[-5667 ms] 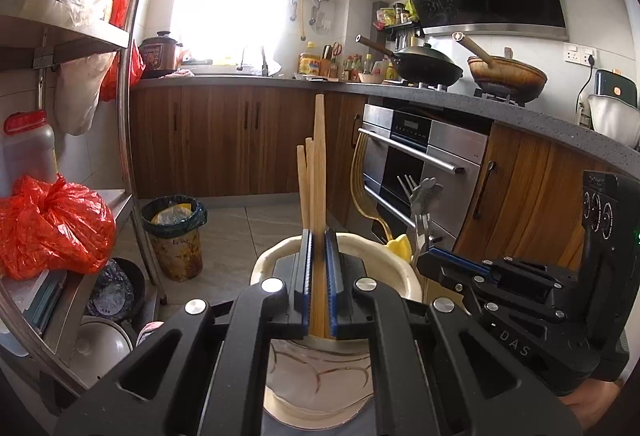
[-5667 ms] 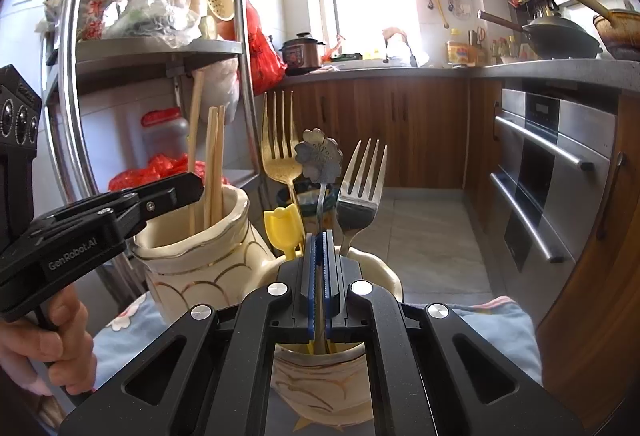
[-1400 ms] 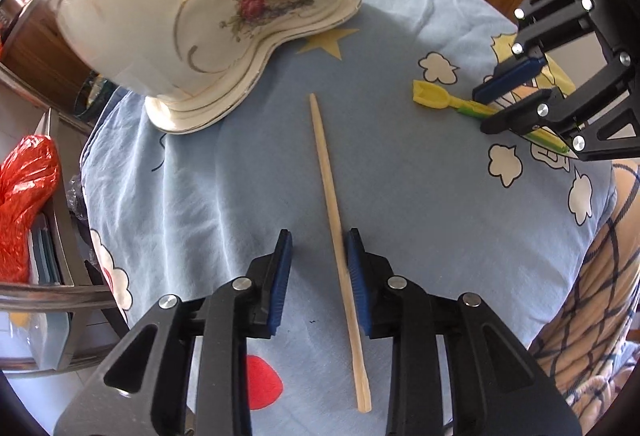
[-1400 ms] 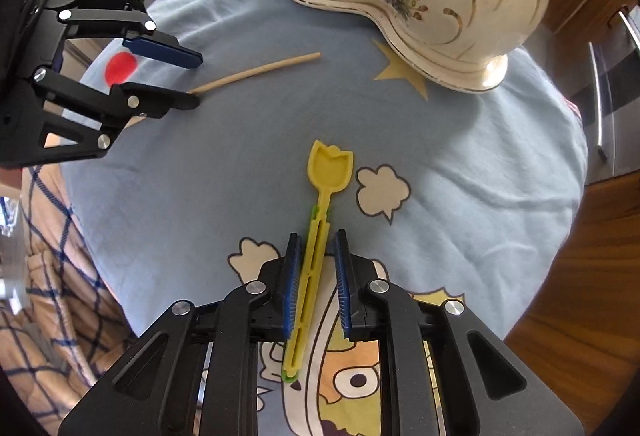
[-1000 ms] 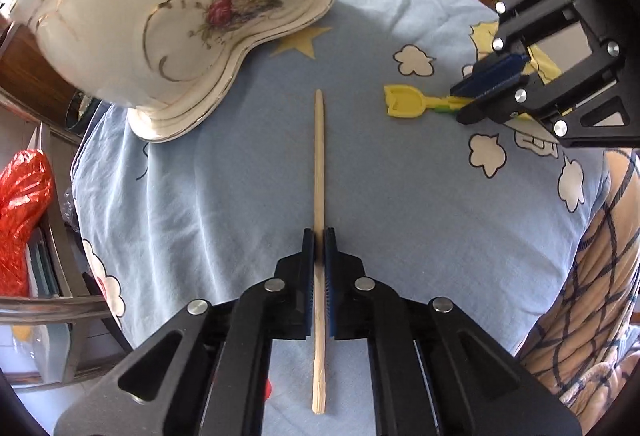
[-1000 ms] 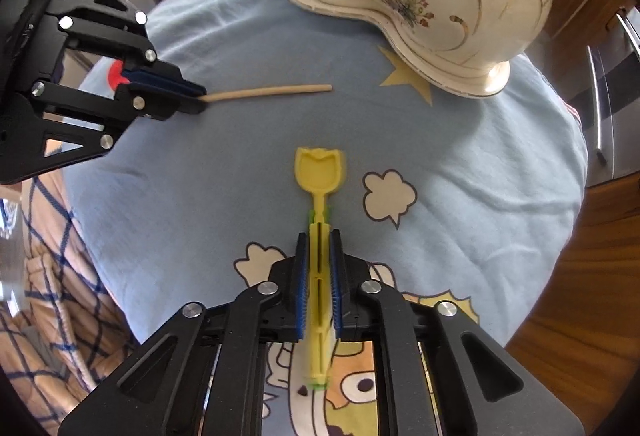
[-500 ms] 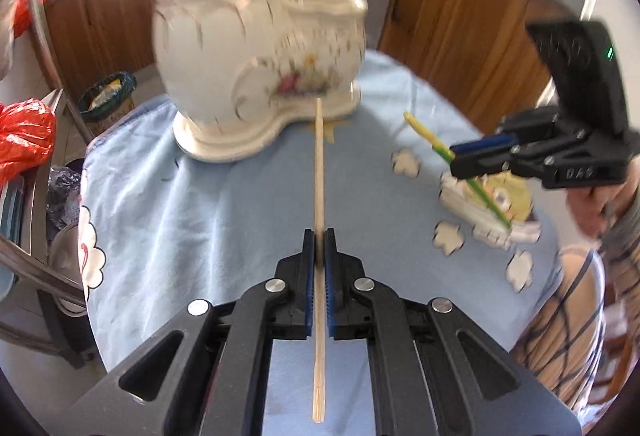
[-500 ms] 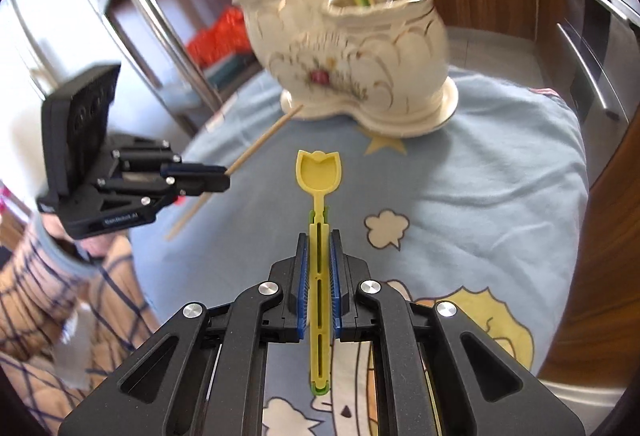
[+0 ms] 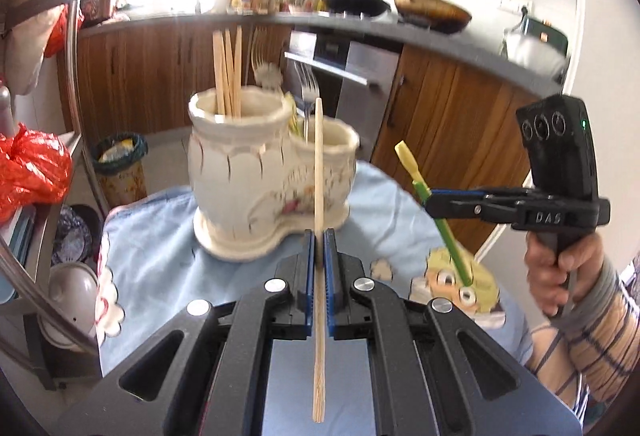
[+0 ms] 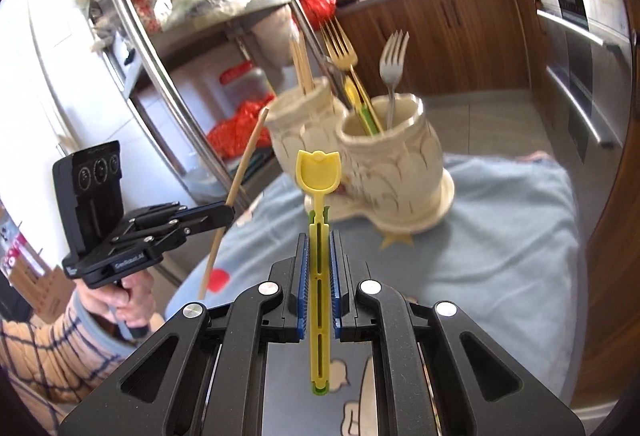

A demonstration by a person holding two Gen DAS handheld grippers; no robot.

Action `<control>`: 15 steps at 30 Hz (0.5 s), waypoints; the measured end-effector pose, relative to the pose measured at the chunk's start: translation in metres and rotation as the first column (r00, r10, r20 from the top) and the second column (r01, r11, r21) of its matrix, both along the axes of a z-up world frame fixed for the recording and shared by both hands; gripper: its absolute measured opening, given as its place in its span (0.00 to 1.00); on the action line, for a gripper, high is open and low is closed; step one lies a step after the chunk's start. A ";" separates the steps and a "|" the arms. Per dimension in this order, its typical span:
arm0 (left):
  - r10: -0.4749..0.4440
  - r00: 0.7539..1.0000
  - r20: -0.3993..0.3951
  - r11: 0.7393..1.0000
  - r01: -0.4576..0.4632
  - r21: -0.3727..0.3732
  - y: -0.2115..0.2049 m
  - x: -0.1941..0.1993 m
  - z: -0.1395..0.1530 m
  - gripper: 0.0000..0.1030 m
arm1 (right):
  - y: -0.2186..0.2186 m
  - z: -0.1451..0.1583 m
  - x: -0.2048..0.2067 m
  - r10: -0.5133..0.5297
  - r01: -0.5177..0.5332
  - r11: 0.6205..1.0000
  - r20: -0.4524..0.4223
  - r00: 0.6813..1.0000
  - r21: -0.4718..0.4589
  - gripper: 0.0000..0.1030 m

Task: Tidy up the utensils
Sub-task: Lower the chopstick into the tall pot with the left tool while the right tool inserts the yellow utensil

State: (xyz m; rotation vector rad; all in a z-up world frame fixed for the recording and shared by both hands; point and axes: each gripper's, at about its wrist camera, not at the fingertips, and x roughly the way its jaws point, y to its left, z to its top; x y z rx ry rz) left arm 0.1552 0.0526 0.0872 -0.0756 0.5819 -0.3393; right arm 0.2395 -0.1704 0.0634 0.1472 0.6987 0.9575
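Left gripper (image 9: pixel 319 236) clamps a chopstick (image 9: pixel 318 163); right gripper (image 10: pixel 319 236) clamps a yellow scoop (image 10: pixel 318 171) (both raised) near the ceramic holder (image 10: pixel 384 171).

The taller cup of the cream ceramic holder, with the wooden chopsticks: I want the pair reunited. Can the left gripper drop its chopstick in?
Probably yes. The left gripper is shut on its wooden chopstick; the taller cup is open-topped, with nothing between.

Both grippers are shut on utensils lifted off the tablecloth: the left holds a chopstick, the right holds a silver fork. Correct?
Not quite. The right gripper holds a yellow tulip-shaped spoon, shown in the right wrist view; the silver fork stands in the ceramic holder. The left gripper does hold the chopstick.
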 end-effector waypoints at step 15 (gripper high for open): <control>0.080 0.978 0.194 0.991 -0.058 -0.117 0.011 0.031 0.040 0.04 | 0.013 0.051 0.031 -0.075 0.058 0.993 0.164 0.984 0.102 0.10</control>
